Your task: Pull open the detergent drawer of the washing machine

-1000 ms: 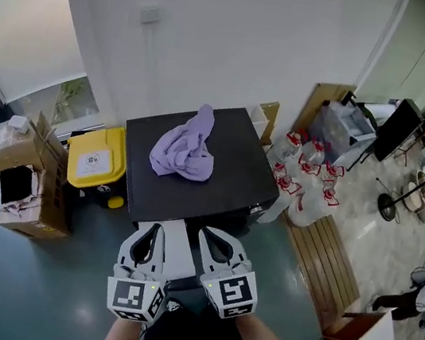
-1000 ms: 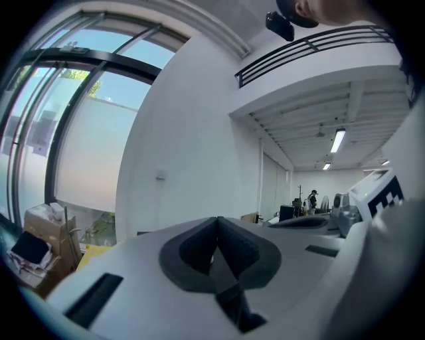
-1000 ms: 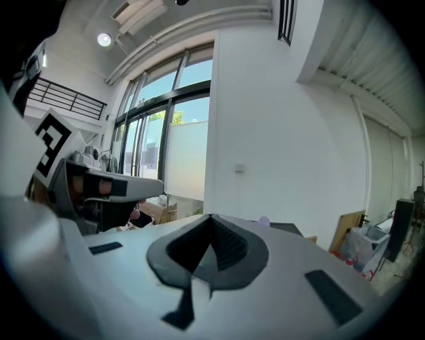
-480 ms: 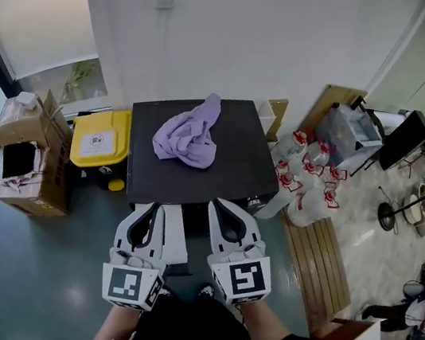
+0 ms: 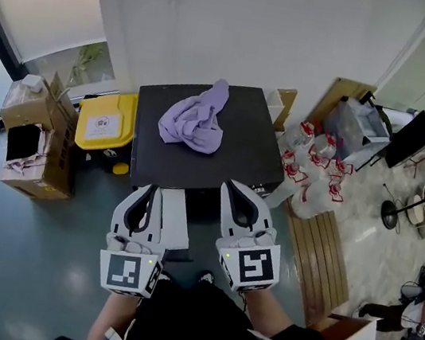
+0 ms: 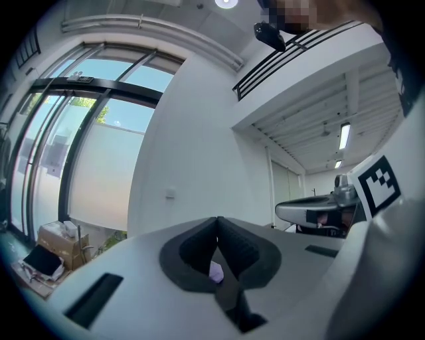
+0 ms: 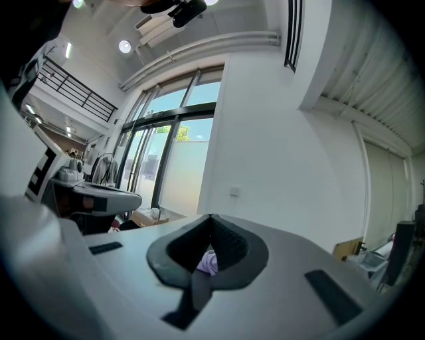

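**A:** The left tongs [image 5: 148, 189] and the right tongs [image 5: 239, 187]: have they got hold of anything?

**B:** No. Both pairs are pressed together with nothing between the pads. They are held level and side by side, pointing at the washing machine [image 5: 197, 163] just ahead of their tips. Neither touches it, as far as I can see.

**A:** And the detergent drawer?

**B:** I can't pick it out for certain. It should be on the machine's front face, below and just beyond the tips, but from above that face is hidden under the near edge of the black top. A white panel [image 5: 176, 220] sticks out from that edge, just to the right of the left tongs. Whether it is the drawer or some other part, I cannot tell.

**A:** What about the purple thing beyond the tips?

**B:** That is a purple cloth [image 5: 197, 118], bunched on top of the machine, well ahead of both tongs. It plays no part here.

**A:** So how far along are we?

**B:** At the very start, I'd judge. No grip has been taken and no pull is under way. What's left is to find the drawer front, spread one pair of tongs, close on its edge and draw it outward.
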Demonstrator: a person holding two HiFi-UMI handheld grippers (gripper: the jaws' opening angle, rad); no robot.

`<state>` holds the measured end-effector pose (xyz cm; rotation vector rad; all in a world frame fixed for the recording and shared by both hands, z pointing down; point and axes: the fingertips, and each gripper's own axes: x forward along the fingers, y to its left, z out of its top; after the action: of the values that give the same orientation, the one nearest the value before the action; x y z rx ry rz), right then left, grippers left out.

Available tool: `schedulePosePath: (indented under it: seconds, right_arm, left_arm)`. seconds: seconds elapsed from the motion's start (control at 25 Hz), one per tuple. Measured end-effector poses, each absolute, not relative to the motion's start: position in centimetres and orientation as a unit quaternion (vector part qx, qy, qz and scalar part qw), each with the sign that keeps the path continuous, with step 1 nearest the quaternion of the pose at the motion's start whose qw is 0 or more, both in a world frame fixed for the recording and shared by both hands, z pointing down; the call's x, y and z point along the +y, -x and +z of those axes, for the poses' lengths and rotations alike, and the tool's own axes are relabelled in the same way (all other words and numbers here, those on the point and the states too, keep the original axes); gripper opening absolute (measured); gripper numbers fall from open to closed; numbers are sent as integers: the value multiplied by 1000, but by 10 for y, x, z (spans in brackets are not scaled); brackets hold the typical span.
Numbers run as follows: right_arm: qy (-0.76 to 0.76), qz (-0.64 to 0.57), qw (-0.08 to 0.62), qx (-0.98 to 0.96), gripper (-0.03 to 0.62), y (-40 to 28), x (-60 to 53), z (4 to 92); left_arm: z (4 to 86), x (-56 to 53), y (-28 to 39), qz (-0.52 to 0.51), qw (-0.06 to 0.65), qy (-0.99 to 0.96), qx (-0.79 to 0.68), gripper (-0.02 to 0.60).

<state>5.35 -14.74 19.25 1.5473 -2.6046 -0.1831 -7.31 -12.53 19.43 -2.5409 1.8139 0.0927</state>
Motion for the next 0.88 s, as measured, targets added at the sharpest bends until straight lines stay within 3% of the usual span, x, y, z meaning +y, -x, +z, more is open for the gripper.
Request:
schedulePosePath:
  seconds: [0.88]
  right_arm:
    - [-494,-78,23,-866,8,-69,-144,177]
  left_arm:
    - [187,-122,57,36,18,810,585,21]
